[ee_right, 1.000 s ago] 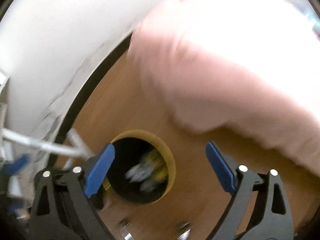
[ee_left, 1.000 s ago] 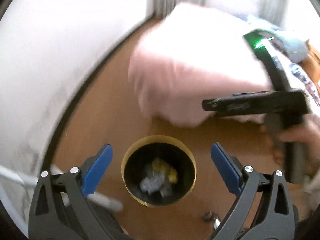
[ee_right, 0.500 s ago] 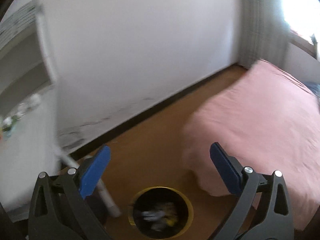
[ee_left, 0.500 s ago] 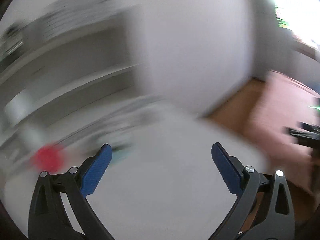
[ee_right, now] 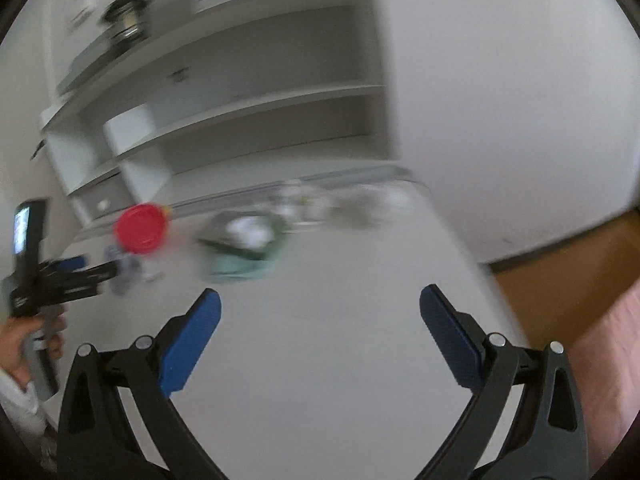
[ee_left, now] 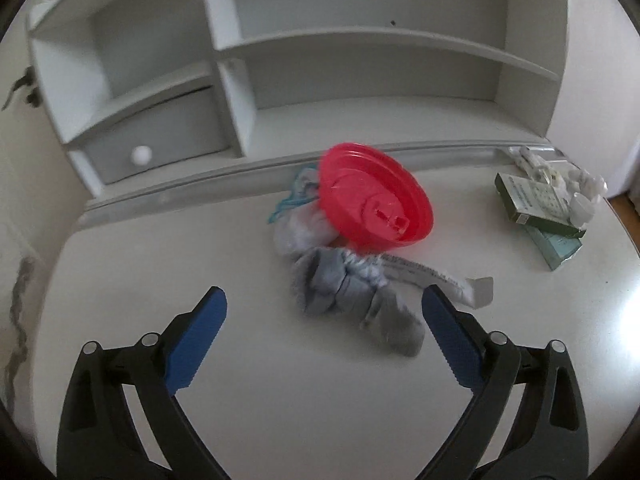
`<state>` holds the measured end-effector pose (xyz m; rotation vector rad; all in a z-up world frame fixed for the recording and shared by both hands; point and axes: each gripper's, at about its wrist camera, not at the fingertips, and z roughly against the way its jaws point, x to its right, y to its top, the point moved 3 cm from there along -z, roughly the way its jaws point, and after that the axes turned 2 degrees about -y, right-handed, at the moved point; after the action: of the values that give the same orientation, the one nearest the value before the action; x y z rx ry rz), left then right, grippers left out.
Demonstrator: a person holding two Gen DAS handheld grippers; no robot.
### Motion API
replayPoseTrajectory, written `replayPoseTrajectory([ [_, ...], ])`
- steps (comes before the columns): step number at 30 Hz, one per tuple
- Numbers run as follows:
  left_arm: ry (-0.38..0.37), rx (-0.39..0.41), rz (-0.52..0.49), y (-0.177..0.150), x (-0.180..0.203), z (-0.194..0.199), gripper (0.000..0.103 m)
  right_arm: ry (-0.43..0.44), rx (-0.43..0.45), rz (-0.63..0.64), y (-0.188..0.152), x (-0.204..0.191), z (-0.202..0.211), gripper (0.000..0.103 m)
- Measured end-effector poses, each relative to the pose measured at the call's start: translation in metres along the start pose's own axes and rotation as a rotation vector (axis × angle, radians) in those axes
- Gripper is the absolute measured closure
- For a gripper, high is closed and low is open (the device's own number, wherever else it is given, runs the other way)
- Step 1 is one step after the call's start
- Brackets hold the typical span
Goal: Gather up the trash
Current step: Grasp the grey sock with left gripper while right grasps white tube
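Observation:
On the white desk (ee_left: 280, 380) lies a heap of trash: a red plastic lid (ee_left: 376, 196) tilted on crumpled grey-white wrappers (ee_left: 348, 292), with a flat paper strip (ee_left: 440, 280) to its right. My left gripper (ee_left: 324, 336) is open and empty, just in front of the wrappers. My right gripper (ee_right: 320, 332) is open and empty over the desk's right part (ee_right: 340, 360); its view is blurred and shows the red lid (ee_right: 140, 228) far left and the left gripper (ee_right: 60, 280) beside it.
Green and teal boxes (ee_left: 536, 212) and small white items (ee_left: 580, 192) lie at the desk's right back. A white shelf unit (ee_left: 240, 80) with a drawer (ee_left: 152, 136) stands behind. Wooden floor (ee_right: 560, 280) and a pink bed (ee_right: 608, 380) lie to the right.
Both grippers have swung up from the trash bin on the floor to the white desk. The left now faces the heap of trash. Both stay open.

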<state>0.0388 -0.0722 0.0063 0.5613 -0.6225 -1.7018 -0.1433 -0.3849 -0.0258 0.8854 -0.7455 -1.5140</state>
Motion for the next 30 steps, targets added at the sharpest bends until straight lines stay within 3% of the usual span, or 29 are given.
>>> replayPoseTrajectory([
  [1, -0.021, -0.008, -0.004, -0.002, -0.001, -0.005, 0.037, 0.03, -0.008, 0.038, 0.003, -0.018, -0.006, 0.007],
  [2, -0.071, -0.036, -0.001, 0.0, -0.007, -0.014, 0.067, 0.048, -0.016, 0.064, 0.005, -0.03, -0.011, 0.007],
  [3, -0.118, -0.049, 0.014, -0.002, -0.013, -0.013, 0.071, 0.068, -0.026, 0.096, 0.008, -0.045, -0.018, 0.007],
  [5, -0.126, -0.039, -0.001, -0.006, -0.019, -0.006, 0.076, 0.106, -0.05, 0.151, 0.012, -0.074, -0.035, 0.007],
  [10, -0.076, -0.008, 0.012, -0.016, -0.053, 0.018, 0.076, 0.218, -0.142, 0.256, 0.021, -0.14, -0.079, 0.009],
  [13, -0.011, -0.019, 0.032, -0.021, -0.084, 0.025, 0.076, 0.286, -0.249, 0.3, 0.021, -0.18, -0.116, 0.028],
  [16, 0.015, -0.039, 0.053, -0.027, -0.103, 0.028, 0.076, 0.307, -0.306, 0.322, 0.019, -0.203, -0.135, 0.035],
  [18, 0.027, -0.054, 0.071, -0.031, -0.116, 0.029, 0.076, 0.284, -0.325, 0.362, 0.016, -0.215, -0.145, 0.051],
  [20, 0.028, -0.065, 0.084, -0.034, -0.125, 0.028, 0.076, 0.262, -0.315, 0.394, 0.016, -0.221, -0.146, 0.072],
  [22, 0.012, -0.069, 0.093, -0.034, -0.127, 0.028, 0.076, 0.258, -0.315, 0.414, 0.015, -0.226, -0.146, 0.084],
  [26, -0.037, -0.048, 0.072, -0.032, -0.119, 0.034, 0.077, 0.316, -0.328, 0.392, 0.01, -0.227, -0.136, 0.086],
  [30, -0.068, 0.0, 0.049, -0.023, -0.103, 0.051, 0.077, 0.341, -0.244, 0.349, 0.027, -0.218, -0.101, 0.086],
])
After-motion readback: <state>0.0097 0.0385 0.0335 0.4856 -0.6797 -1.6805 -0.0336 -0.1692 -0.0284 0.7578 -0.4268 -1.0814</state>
